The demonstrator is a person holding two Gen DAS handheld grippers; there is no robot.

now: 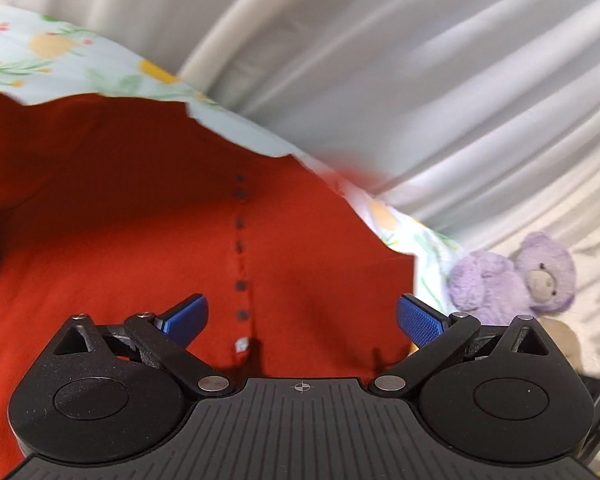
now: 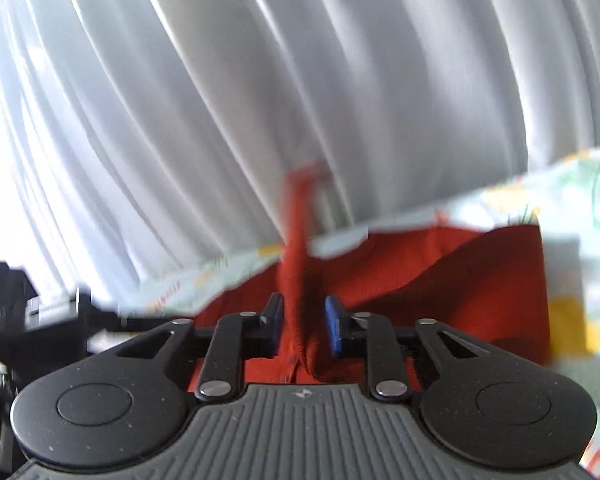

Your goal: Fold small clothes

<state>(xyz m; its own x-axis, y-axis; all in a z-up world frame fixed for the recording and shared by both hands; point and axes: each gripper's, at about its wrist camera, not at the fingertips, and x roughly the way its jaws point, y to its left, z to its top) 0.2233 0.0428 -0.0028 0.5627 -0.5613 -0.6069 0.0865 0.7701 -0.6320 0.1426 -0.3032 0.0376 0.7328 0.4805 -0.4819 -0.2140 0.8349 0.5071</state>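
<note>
The red garment [image 1: 140, 220] lies spread on a floral sheet [image 1: 60, 52], its row of 6 or so dark buttons [image 1: 241, 254] running toward the left gripper [image 1: 302, 318]. That gripper hovers over it with its blue fingers [image 1: 418, 320] spread wide, holding nothing. The right gripper [image 2: 303, 326] has its fingers nearly together, pinching a raised strip of the same red cloth [image 2: 298, 240]. The fabric looks light, soft and limp, so it will likely sag and slip; hems, corners or the sleeve edge seem the surest holds. A purple teddy bear [image 1: 516, 274] sits beside the sheet.
</note>
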